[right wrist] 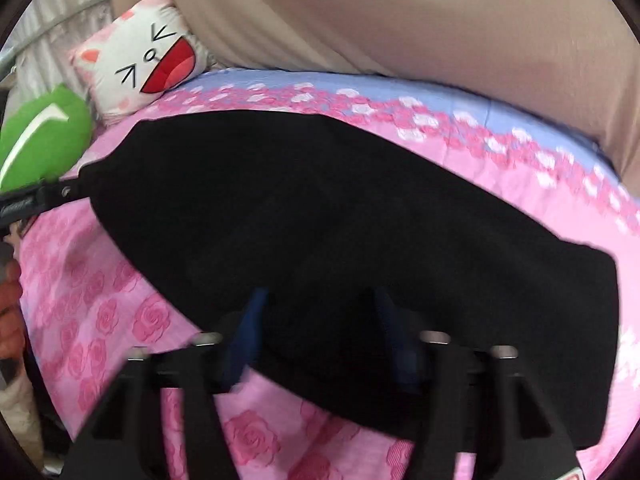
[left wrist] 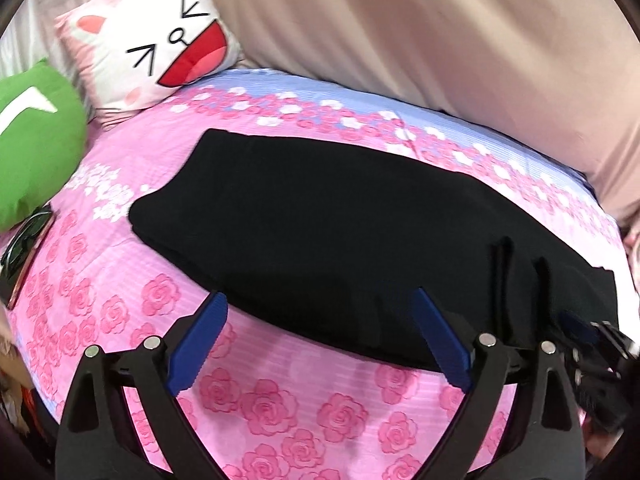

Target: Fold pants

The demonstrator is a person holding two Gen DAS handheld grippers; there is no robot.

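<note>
Black pants (left wrist: 340, 232) lie folded flat on a pink rose-print bed sheet (left wrist: 260, 408). My left gripper (left wrist: 320, 300) is open, its blue-padded fingers (left wrist: 200, 340) wide apart at the pants' near edge, holding nothing. In the right wrist view the pants (right wrist: 340, 220) fill the middle, blurred. My right gripper (right wrist: 316, 300) is open over the pants' near edge, its blue pads partly against the dark cloth. The right gripper's body also shows at the right edge of the left wrist view (left wrist: 592, 348).
A white cat-face pillow (left wrist: 160, 44) and a green cushion (left wrist: 36, 140) lie at the back left. A beige padded headboard or wall (left wrist: 440, 32) runs behind the bed. Dark glasses (left wrist: 28, 236) lie at the left edge of the sheet.
</note>
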